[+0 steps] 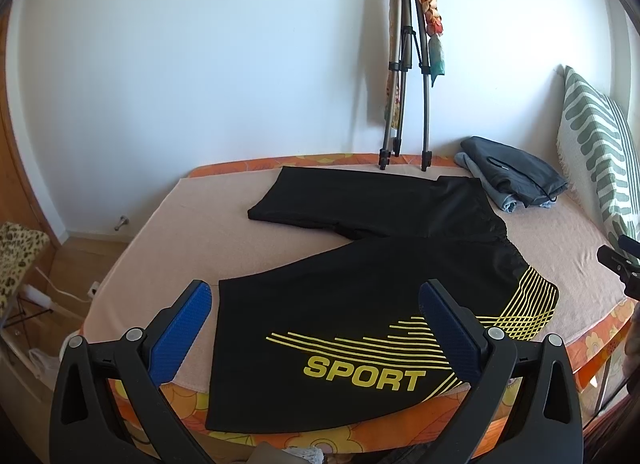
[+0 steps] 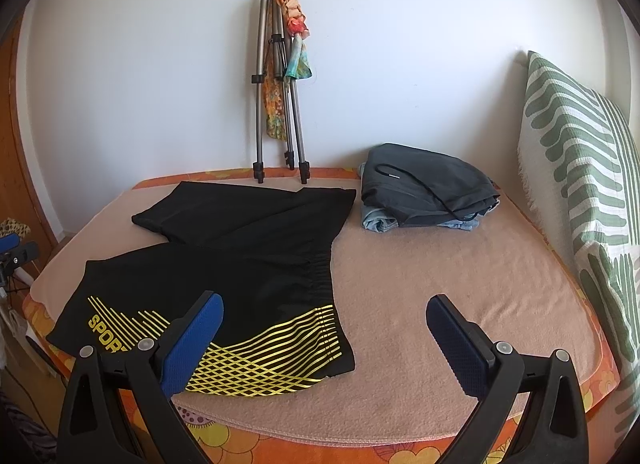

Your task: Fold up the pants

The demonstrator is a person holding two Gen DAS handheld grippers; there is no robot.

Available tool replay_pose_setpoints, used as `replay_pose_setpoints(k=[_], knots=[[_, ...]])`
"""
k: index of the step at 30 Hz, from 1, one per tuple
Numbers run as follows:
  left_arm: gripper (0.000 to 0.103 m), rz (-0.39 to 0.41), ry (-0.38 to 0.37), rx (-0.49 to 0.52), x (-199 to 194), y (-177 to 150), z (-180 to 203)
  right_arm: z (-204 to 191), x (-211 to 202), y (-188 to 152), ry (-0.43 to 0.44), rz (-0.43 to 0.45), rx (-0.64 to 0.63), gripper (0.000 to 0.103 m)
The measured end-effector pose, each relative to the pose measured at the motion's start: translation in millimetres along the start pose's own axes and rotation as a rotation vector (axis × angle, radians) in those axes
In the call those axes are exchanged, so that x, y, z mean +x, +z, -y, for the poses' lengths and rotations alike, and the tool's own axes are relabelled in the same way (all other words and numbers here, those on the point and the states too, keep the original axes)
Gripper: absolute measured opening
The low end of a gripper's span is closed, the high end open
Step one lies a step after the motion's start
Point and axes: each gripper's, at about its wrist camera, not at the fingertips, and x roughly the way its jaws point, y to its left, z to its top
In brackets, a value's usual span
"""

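Black shorts (image 1: 360, 284) with yellow stripes and the word SPORT lie spread flat on a pink blanket (image 1: 168, 240) on the bed, legs apart, waistband to the right. The near leg's hem hangs over the front edge. My left gripper (image 1: 316, 304) is open and empty, above the near leg's hem. In the right wrist view the shorts (image 2: 248, 264) lie at the left. My right gripper (image 2: 324, 320) is open and empty, above the near corner of the waistband. The right gripper also shows at the right edge of the left wrist view (image 1: 624, 268).
A stack of folded grey and blue clothes (image 2: 424, 187) sits at the back of the bed. A folded tripod (image 2: 276, 95) with a scarf leans on the wall. A green-patterned pillow (image 2: 580, 183) stands at the right. The floor with cables (image 1: 44, 296) lies to the left.
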Motion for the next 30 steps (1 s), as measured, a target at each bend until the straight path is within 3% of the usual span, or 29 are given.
replay_pose_setpoints(k=[30], knots=[[0.103,0.0,0.009,-0.002,1.6,0.3,-2.1,-5.8,0.0,1.1,0.007,0.0,-0.015,0.103]])
